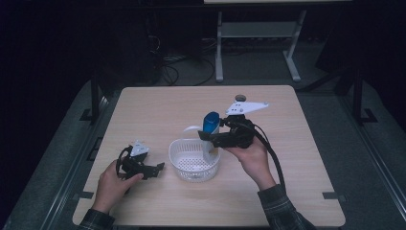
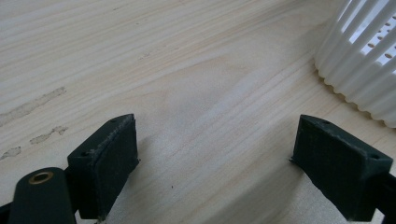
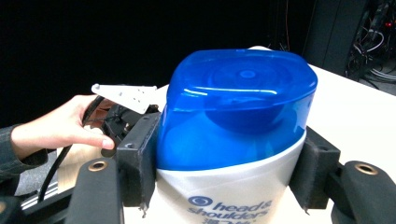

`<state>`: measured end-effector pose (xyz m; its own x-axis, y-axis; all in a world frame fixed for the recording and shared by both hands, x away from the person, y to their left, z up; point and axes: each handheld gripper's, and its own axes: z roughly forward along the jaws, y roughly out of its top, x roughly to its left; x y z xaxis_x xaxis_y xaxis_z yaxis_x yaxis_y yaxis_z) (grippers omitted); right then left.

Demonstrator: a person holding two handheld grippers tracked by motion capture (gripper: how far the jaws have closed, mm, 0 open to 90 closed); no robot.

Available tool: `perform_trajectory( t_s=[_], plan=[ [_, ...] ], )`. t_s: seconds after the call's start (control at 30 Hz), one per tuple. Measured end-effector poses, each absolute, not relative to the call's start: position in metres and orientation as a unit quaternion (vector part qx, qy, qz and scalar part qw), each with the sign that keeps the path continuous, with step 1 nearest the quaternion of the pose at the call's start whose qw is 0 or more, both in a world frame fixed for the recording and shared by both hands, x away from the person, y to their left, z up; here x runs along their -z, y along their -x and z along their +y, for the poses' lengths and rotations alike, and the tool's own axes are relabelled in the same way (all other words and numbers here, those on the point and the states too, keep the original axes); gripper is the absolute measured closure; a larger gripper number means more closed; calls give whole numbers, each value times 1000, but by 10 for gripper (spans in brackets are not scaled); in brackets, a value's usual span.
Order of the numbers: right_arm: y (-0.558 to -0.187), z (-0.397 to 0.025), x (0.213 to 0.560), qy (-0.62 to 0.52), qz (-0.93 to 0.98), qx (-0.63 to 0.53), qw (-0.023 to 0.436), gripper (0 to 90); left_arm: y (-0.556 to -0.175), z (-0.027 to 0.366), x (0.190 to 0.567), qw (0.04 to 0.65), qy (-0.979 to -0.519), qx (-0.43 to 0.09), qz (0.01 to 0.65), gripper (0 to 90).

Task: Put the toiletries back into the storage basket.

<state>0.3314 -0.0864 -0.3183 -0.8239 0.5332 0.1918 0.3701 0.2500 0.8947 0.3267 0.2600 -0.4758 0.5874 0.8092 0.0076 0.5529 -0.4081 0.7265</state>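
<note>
A white shampoo bottle with a blue cap stands upright, held over the right side of a white perforated basket. My right gripper is shut on the bottle just below the cap, one jaw pressed on each side. My left gripper rests low on the table to the left of the basket, its jaws wide apart with bare wood between them. The ribbed basket wall is at the upper right of the left gripper view. The bottle's lower part is hidden inside the basket.
The wooden table is bare behind and around the basket. A small round dark object lies near the far edge. Beyond the table are a white desk frame and cables on the floor.
</note>
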Motion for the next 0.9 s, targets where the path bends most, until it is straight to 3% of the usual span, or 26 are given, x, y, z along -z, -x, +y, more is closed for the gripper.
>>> perform_trajectory(
  t_s=[0.9],
  plan=[
    [-335, -79, 357, -290, 805, -514, 66, 351, -327, 260, 476, 352, -818, -183, 416, 130]
  ],
)
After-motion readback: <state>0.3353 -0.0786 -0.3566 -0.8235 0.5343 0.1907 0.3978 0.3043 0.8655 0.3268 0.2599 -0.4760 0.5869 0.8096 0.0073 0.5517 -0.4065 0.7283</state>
